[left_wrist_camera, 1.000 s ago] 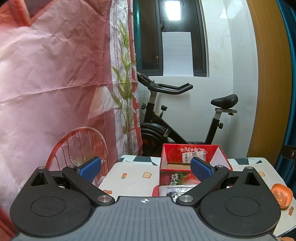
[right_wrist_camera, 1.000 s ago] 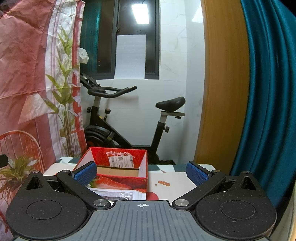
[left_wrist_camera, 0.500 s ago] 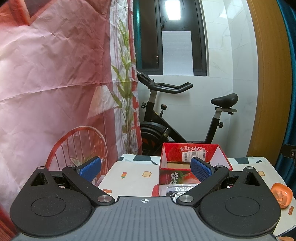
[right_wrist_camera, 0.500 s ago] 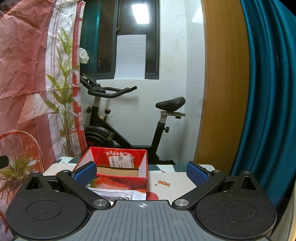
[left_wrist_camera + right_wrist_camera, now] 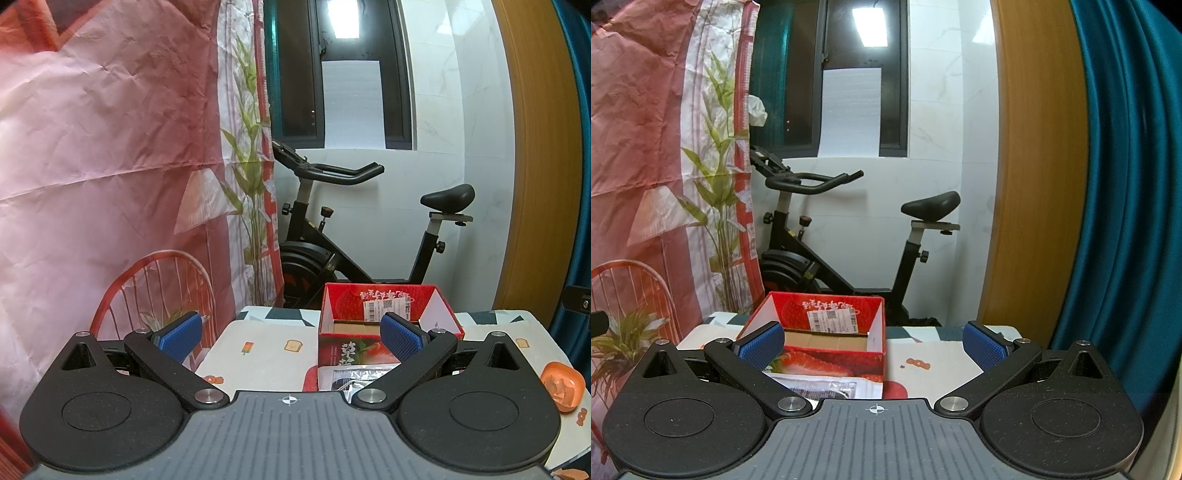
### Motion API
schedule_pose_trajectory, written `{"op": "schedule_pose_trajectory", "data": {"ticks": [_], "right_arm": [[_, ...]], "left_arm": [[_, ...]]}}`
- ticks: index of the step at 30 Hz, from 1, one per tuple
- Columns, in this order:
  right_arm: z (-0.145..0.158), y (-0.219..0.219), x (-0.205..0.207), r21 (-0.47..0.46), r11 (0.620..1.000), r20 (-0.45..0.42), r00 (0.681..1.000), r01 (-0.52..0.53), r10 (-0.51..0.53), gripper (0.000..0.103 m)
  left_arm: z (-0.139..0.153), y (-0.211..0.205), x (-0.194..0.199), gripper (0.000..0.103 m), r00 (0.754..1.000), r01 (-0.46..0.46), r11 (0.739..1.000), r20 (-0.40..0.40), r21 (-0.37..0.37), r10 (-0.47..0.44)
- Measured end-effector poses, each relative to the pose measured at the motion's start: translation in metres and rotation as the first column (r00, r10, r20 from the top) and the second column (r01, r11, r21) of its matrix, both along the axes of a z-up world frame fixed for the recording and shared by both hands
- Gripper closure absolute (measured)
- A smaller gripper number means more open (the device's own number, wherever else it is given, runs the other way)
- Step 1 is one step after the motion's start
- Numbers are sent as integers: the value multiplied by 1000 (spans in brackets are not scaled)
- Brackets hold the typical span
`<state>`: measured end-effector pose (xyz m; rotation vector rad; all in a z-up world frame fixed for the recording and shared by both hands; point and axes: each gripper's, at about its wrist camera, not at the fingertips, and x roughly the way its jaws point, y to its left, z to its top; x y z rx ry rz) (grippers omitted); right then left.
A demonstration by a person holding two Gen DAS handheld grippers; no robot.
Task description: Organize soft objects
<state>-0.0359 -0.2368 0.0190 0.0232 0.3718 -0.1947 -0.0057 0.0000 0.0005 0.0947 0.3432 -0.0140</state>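
Note:
An open red strawberry box (image 5: 384,325) stands on the table (image 5: 266,350), with nothing showing inside it; it also shows in the right wrist view (image 5: 827,332). A silvery plastic packet (image 5: 354,374) lies just in front of the box, partly hidden by the gripper body; it shows in the right wrist view too (image 5: 820,386). An orange soft object (image 5: 561,386) lies at the table's right edge. My left gripper (image 5: 291,338) is open and empty, held above the table's near side. My right gripper (image 5: 873,345) is open and empty, right of the box.
A black exercise bike (image 5: 354,236) stands behind the table against a white wall. A pink printed backdrop (image 5: 110,166) hangs on the left. A wooden panel (image 5: 1034,166) and a teal curtain (image 5: 1126,184) are on the right.

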Motion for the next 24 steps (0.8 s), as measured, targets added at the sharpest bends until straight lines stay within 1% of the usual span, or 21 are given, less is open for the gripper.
{"op": "schedule_pose_trajectory", "data": {"ticks": [24], "right_arm": [[-1, 0, 2, 3, 1000, -1, 1000, 0, 0, 0]], "left_arm": [[-6, 0, 3, 0, 1000, -2, 1000, -20, -3, 2]]}}
